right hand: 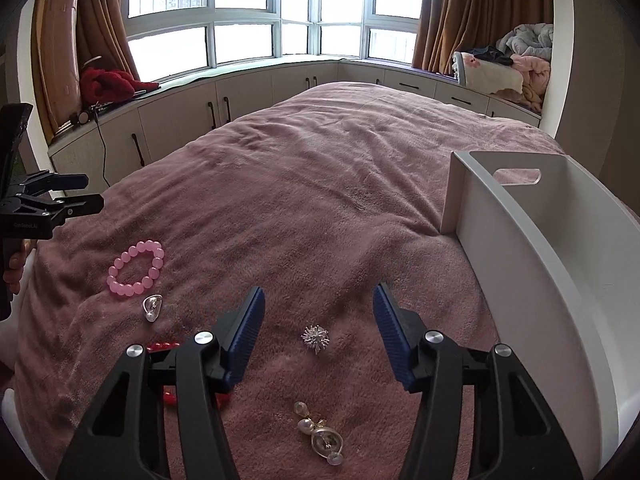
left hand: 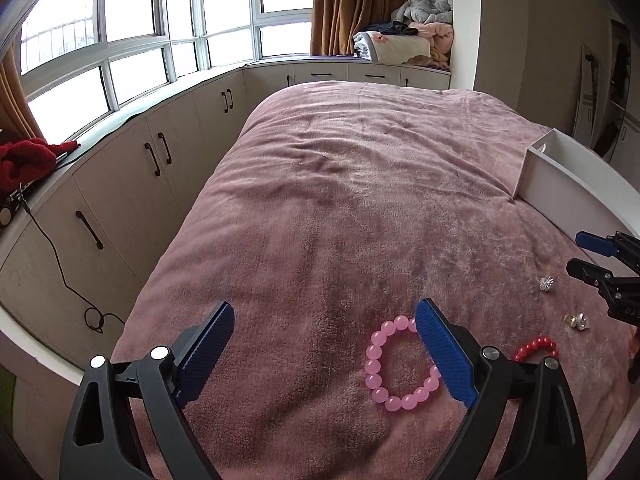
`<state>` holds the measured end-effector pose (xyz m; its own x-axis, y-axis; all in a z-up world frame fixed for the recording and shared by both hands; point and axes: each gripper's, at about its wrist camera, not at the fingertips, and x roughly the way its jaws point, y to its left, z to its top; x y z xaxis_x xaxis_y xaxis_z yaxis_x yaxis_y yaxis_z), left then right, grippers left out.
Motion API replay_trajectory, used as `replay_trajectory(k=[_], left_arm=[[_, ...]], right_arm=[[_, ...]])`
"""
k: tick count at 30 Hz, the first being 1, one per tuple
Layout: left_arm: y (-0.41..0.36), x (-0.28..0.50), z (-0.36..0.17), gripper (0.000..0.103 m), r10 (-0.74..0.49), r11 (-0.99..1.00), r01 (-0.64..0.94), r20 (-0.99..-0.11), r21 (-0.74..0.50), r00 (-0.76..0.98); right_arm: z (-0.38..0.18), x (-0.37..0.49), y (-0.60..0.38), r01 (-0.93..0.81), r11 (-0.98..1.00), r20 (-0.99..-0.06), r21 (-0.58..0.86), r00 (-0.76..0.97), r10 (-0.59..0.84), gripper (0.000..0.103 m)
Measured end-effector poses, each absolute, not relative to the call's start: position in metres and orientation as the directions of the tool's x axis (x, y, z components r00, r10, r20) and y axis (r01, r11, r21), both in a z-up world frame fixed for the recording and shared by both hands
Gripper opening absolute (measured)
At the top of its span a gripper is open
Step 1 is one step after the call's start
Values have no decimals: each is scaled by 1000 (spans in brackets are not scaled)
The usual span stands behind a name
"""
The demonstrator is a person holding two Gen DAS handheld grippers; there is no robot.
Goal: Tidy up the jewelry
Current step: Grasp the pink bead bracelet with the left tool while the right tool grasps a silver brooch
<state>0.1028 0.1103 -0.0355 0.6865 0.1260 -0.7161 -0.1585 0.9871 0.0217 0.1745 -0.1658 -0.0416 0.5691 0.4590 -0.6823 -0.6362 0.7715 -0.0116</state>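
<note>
Jewelry lies on a pink bedspread (left hand: 340, 208). A pink bead bracelet (left hand: 374, 364) (right hand: 136, 270) lies partly under my left gripper's right finger. My left gripper (left hand: 324, 316) is open and empty above the bed. A red bead bracelet (left hand: 534, 349) (right hand: 162, 346) is partly hidden. A silver spiky brooch (right hand: 315, 338) (left hand: 546, 283) lies between the fingers of my right gripper (right hand: 319, 300), which is open and empty. A silver ring (right hand: 152, 307) and pearl earrings (right hand: 320, 434) lie nearby. A white box (right hand: 532, 248) (left hand: 568, 176) stands at the right.
White cabinets (left hand: 160, 168) with dark handles run under the bay windows along the bed's left and far side. Folded blankets (left hand: 412, 36) sit on the far sill, red clothing (right hand: 108, 82) on the left sill. A black cable (left hand: 60, 264) hangs down the cabinets.
</note>
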Motion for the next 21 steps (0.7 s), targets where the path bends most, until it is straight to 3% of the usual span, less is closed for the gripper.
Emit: replay_trajectory(k=[11, 16, 21], left_arm=[[100, 109, -85, 93, 84, 994, -103, -786, 26, 612], [95, 118, -101, 83, 88, 995, -92, -815, 42, 573], [95, 121, -103, 71, 79, 996, -83, -823, 39, 563]], right_arm=[[-76, 185, -153, -640, 768, -764, 17, 487, 423, 46], [-85, 188, -149, -651, 758, -787, 37, 448, 424, 33], [-87, 191, -151, -641, 765, -795, 53, 437, 421, 27]])
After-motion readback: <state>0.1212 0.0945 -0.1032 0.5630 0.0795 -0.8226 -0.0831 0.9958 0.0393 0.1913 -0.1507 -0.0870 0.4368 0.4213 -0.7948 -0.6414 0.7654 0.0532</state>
